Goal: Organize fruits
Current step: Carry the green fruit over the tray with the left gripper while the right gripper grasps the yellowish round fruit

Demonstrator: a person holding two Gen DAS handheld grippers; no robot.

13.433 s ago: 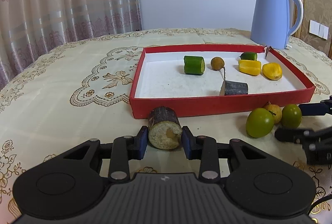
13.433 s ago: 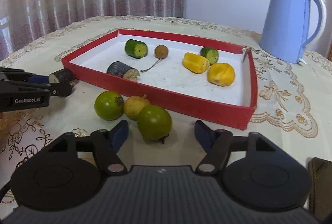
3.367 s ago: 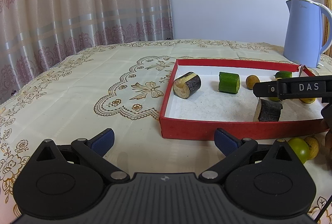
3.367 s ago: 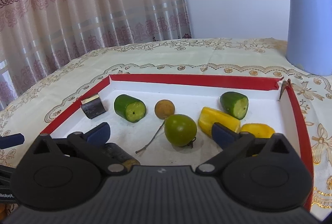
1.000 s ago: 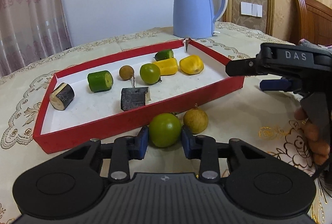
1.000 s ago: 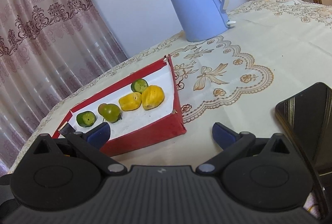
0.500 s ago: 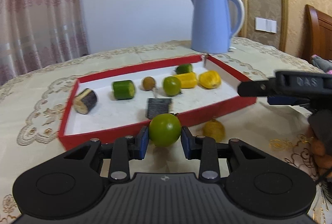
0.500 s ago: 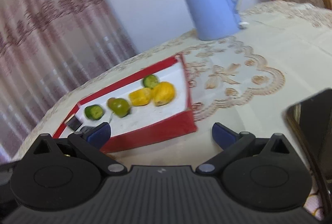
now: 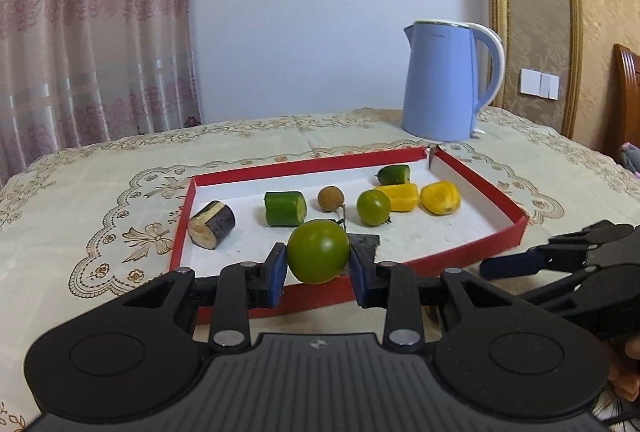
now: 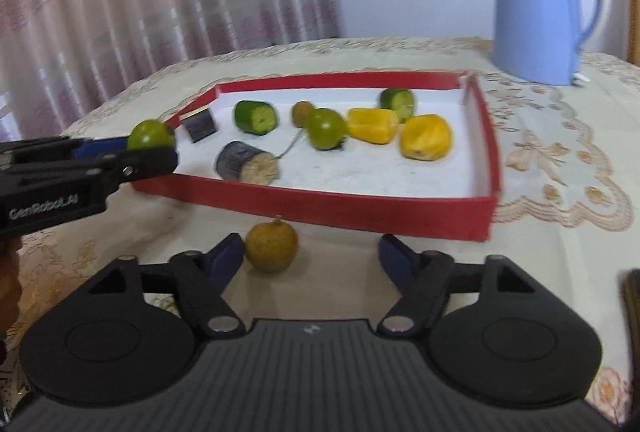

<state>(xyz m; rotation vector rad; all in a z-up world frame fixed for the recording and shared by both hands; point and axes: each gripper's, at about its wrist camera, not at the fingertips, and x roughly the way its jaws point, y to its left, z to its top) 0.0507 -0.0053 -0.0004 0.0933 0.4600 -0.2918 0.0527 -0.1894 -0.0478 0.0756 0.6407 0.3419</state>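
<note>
Now the green fruit (image 9: 318, 250), clamped between the pads of the left gripper (image 9: 318, 274), is lifted off the table and held over the red tray's (image 9: 472, 256) near wall. Meanwhile the right gripper (image 10: 311, 260) is swung round to the yellow-brown fruit (image 10: 272, 246) on the cloth outside the tray, its jaws closing but not yet pressing it; once both are placed, nothing visible is left outside.

We are seeing soft, even daylight filtering through the curtain (image 9: 92, 44), casting only faint shadows. The left wrist view is looking sharp; the right wrist view is smearing with motion blur. Fisheye bending is curving the edges, corners darkening.
</note>
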